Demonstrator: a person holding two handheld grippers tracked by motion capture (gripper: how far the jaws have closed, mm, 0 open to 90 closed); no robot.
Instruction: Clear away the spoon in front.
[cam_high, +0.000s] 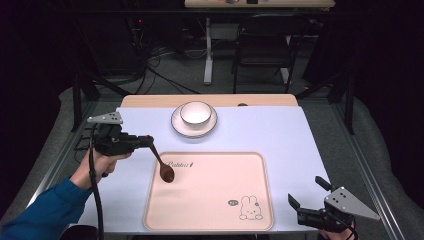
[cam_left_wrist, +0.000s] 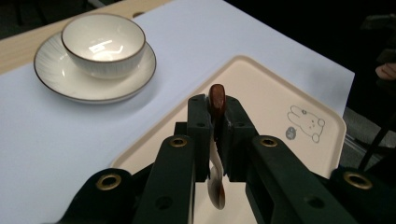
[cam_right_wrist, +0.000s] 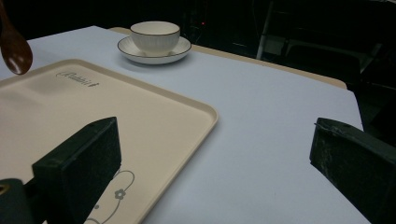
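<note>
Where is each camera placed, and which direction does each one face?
High view: above the person's side, looking forward and down on the tray; forearm, both grippers show.
Left gripper view: along jaws shut on the spoon, toward the bowl.
Right gripper view: between open jaws, across the tray toward the bowl.
All share tray, bowl, spoon.

left gripper (cam_high: 150, 142) at table's left side, clamped on handle of brown spoon (cam_high: 163, 166), spoon slanting down, bowl end over top-left corner of beige tray (cam_high: 210, 222), touching or not, can't tell. white bowl (cam_high: 195, 113) sits on saucer (cam_high: 180, 127) beyond tray. right gripper (cam_high: 306, 194) near bottom-right corner, jaws spread wide, nothing between them, just right of tray's bunny print (cam_high: 248, 208)
</note>
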